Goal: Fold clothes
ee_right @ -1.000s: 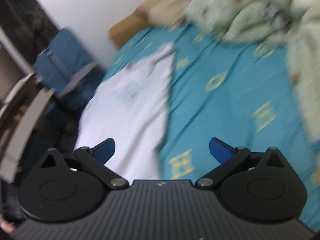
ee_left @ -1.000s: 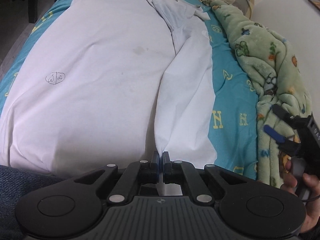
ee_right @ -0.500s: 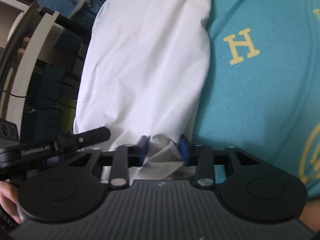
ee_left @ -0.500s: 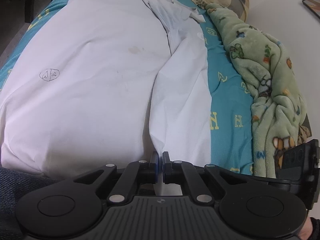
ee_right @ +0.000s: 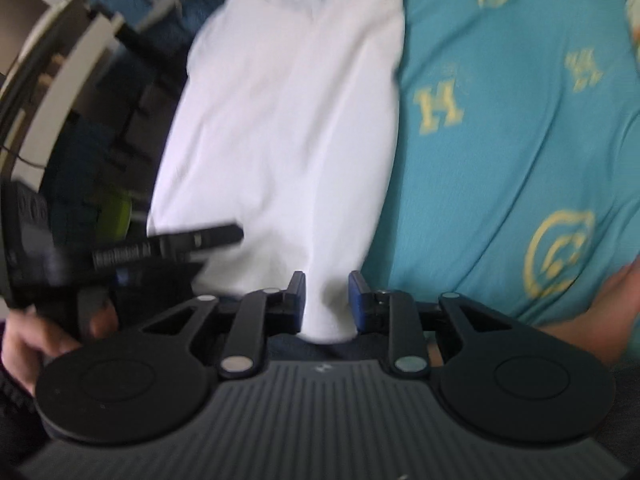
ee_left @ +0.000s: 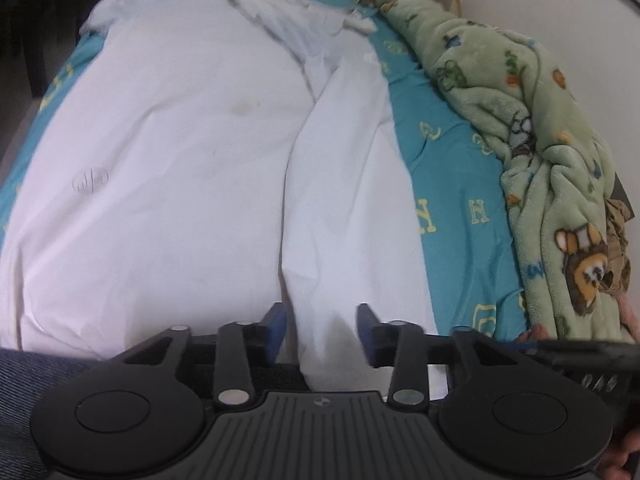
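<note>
white shirt [ee_left: 168, 152] lies flat on the teal sheet [ee_left: 452, 184], collar [ee_left: 296, 28] at the far end, hem toward the camera. its right side is folded inward as a long flap [ee_left: 352, 184] lying on the shirt body, fold edge running from near the collar down to the hem. a small round logo [ee_left: 90, 179] sits on the left part of the body, a faint stain [ee_left: 240, 107] near the middle.

left gripper [ee_left: 322, 336] – jaws have just been opening; they stand apart with the flap's near corner between them, pads not pressing on the cloth. so released, not gripping.

right gripper [ee_right: 326, 304] – jaws partly apart, having opened a little further just now after closing; a bunch of the shirt's hem [ee_right: 326, 316] sits between the pads [ee_right: 298, 300]. the cloth fills the gap and seems to touch both pads, but the view is blurred – can't tell if it's actually clamped.

the left gripper shows in the right view at the left edge, held by a hand [ee_right: 44, 332]. in the left view the right one pokes in at the lower right.

green fleece blanket [ee_left: 540, 148] with cartoon prints is bunched along the right side of the bed, apart from the shirt. yellow letters and emblems printed on the sheet. dark furniture [ee_right: 60, 120] blurred beyond the bed's left edge.
</note>
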Demonstrator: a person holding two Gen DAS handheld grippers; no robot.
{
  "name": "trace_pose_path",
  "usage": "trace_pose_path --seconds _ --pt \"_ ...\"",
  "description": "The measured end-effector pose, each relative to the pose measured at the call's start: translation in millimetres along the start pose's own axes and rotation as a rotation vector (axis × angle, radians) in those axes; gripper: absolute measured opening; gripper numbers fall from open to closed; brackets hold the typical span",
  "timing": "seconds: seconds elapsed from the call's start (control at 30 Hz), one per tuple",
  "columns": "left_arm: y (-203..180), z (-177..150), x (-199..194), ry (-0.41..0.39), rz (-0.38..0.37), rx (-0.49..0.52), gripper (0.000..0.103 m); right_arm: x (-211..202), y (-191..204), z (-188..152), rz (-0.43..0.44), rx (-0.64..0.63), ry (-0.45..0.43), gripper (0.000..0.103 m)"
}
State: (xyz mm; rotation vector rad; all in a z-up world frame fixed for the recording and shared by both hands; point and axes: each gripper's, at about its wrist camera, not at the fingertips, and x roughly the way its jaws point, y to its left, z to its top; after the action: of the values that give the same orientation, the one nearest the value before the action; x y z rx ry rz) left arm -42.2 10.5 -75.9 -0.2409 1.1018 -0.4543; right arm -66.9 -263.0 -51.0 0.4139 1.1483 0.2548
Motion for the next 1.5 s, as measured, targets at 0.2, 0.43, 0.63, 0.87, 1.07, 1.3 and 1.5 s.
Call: trace_pose_path --seconds 0.2,0.43,0.63,0.87,1.07,1.3,1.5 --pt "-11.9 21.0 -26.7 -0.126 0.000 -0.017 0.074 -49.1 19.1 40.6 -0.037 -0.055 -0.283 0.082" --pt "-23.7 111.0 -21.2 -0.255 0.084 -0.065 0.080 -99.4 29.0 105.1 0.016 0.147 -0.571 0.082" --pt "-5.3 205.4 49.7 -0.356 0.174 -0.166 0.076 -83.2 14.3 112.3 -0.009 0.149 -0.683 0.082" --pt "21.3 261.4 155.2 -0.392 0.237 -0.220 0.054 0.2 -55.6 123.4 -0.168 0.158 -0.607 0.083" --pt "38.9 285.9 208.9 -0.442 0.303 -0.275 0.039 61.6 -87.8 154.1 -0.233 0.166 -0.611 0.082" --pt "50.3 292.1 208.5 -0.506 0.214 -0.290 0.004 88.0 -109.4 157.6 -0.247 0.071 -0.633 0.082" --pt "43.4 272.8 185.9 -0.470 0.441 -0.080 0.004 75.0 -111.2 155.4 -0.227 0.103 -0.672 0.082"
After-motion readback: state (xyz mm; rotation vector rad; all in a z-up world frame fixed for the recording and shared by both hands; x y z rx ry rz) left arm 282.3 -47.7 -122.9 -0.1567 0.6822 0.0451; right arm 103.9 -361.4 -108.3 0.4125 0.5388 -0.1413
